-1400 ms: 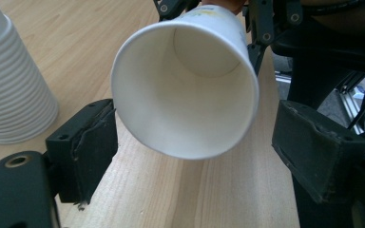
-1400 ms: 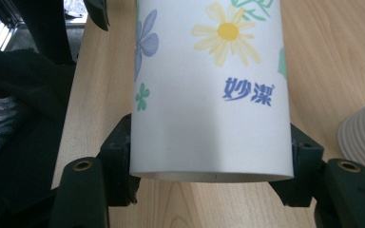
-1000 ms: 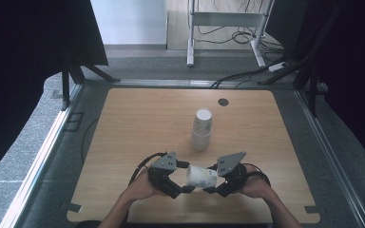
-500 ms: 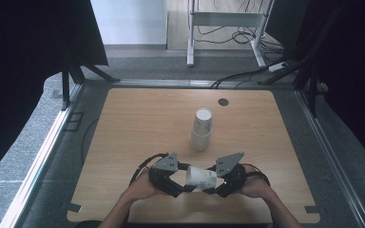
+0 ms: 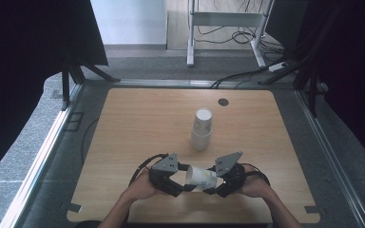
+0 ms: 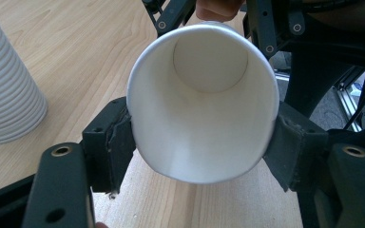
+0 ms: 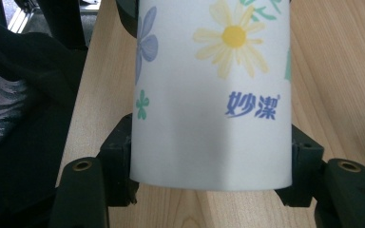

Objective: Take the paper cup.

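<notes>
Lying sideways between both grippers, the cup point(image 5: 202, 176) is grasped twice — left gripper point(image 5: 183, 183) just closing on its rim, right gripper point(image 5: 208, 186) clenched round its base.

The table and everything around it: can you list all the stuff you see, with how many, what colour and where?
Paper cup: one, white with flowers, lying sideways between both grippers, near edge.
Cup stack: one, white, upside down, table middle.
Table: one, light wood.
Round hole: one, dark, far side of table.
Cables: several, black, floor beyond table.
Left gripper: black, jaws just been closing, pads on the cup's open rim.
Right gripper: black, shut on the cup's base end.
</notes>
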{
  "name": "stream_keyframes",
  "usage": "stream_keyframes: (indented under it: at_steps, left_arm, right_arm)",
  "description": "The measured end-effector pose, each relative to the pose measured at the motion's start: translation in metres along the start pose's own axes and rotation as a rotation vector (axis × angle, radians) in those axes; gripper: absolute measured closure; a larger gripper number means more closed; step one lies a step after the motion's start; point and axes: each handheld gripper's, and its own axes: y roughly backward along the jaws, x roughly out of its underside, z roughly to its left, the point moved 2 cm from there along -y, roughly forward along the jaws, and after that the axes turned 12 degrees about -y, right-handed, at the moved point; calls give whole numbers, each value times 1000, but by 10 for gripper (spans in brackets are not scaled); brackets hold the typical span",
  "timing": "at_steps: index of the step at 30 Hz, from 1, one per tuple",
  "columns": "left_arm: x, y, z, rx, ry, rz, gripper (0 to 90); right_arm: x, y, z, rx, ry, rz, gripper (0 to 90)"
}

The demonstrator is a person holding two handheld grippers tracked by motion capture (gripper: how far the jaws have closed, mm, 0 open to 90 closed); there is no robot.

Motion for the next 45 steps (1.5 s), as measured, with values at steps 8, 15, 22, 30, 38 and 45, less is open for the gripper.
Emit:
stream_keyframes:
  at_steps: [8,15,22,30,38,45]
  left_arm:
    - [-1,0,0,-4,-2,3,325]
    - [-2,2,0,-5,-4,12,325]
    - [-5,8,3,-12,-9,53,325]
    - [-18,8,7,-17,-80,227,323]
    - [-40,4,8,9,-155,364,322]
    - [-54,-3,8,28,-208,458,322]
  right_arm:
    - [0,0,-1,4,1,7,366]
    - [0,-1,-1,5,-13,8,356]
    - [1,5,-3,19,-27,9,294]
    - [-3,9,-2,61,-55,80,241]
    - [-13,3,3,101,-42,171,225]
    - [-19,-9,5,120,-18,238,220]
